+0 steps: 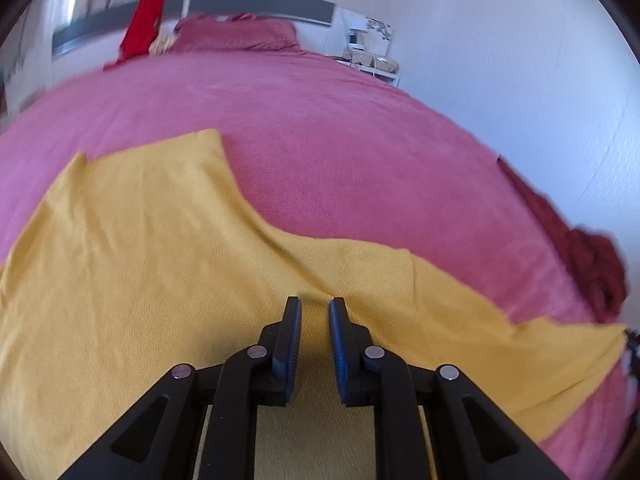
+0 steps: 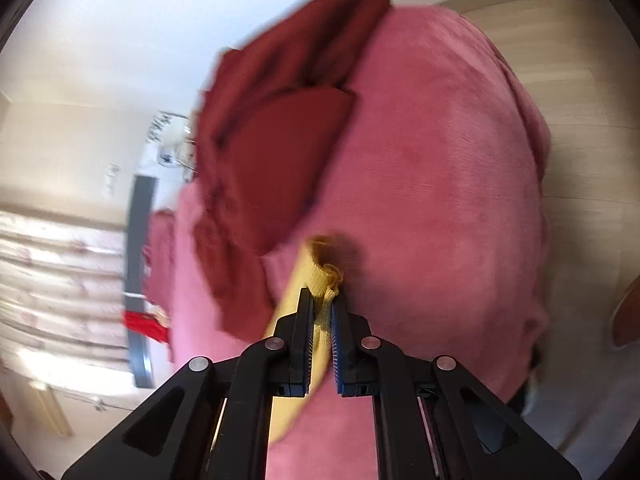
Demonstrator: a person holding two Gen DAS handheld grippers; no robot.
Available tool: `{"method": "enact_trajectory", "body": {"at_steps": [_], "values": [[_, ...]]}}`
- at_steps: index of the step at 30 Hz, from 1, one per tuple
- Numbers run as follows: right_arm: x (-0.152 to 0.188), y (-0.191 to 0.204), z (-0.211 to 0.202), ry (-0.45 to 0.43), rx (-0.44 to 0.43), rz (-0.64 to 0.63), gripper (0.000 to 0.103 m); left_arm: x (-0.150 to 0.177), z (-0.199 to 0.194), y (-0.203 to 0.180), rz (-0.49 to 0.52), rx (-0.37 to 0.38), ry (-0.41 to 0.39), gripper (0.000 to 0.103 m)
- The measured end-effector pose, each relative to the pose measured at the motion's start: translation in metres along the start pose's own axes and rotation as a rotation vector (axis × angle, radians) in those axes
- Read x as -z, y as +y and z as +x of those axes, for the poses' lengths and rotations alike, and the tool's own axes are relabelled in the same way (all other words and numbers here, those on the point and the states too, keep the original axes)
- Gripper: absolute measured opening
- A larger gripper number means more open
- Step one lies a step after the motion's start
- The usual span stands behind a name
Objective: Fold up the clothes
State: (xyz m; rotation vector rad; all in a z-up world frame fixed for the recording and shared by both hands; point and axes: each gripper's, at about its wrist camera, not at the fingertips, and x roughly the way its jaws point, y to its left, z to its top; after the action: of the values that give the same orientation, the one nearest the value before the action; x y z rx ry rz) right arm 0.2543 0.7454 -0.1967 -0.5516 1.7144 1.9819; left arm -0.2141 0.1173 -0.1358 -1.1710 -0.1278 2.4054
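Yellow garment (image 1: 160, 264) — a knitted piece of clothing — lies spread across a pink bedspread (image 1: 320, 128), with one long part, likely a sleeve, trailing off toward the bed's right side. In the left wrist view, the left gripper (image 1: 315, 304) points down at the cloth with its jaws narrowly apart; fabric shows in the gap, but whether the pads truly pinch it cannot be told from this picture. In the right wrist view, the right gripper (image 2: 321, 300) is clenched on a bunched end of the same yellow garment (image 2: 316, 268), the ribbed edge puckering out past the fingertips. That grip probably serves to carry the end across for a fold, while the left gripper sits on the body of the cloth, seemingly to anchor it. A heap of dark red clothes (image 2: 276, 140) lies on the bedspread just beyond the pinched end — close enough to snag as the sleeve moves. Farther off, a bright red item (image 1: 140, 28) hangs near the grey headboard (image 1: 260, 4).
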Motion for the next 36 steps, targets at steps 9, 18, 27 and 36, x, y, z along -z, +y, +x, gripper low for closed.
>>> {"method": "enact_trajectory", "body": {"at_steps": [9, 18, 27, 36], "values": [[0.096, 0.210, -0.007, 0.085, -0.275, -0.293, 0.009, 0.058, -0.111, 0.089, -0.262, -0.031, -0.120, 0.014], [0.375, 0.400, 0.116, 0.526, -0.420, -0.683, 0.009, 0.146, -0.216, 0.151, -0.336, -0.039, -0.223, 0.014], [0.653, 0.380, 0.218, 0.903, -0.264, -0.941, 0.009, 0.209, -0.251, 0.197, -0.521, -0.057, -0.243, 0.014], [0.721, 0.343, 0.257, 1.090, -0.208, -1.039, 0.022, 0.212, -0.242, 0.211, -0.571, -0.039, -0.243, 0.014]]}}
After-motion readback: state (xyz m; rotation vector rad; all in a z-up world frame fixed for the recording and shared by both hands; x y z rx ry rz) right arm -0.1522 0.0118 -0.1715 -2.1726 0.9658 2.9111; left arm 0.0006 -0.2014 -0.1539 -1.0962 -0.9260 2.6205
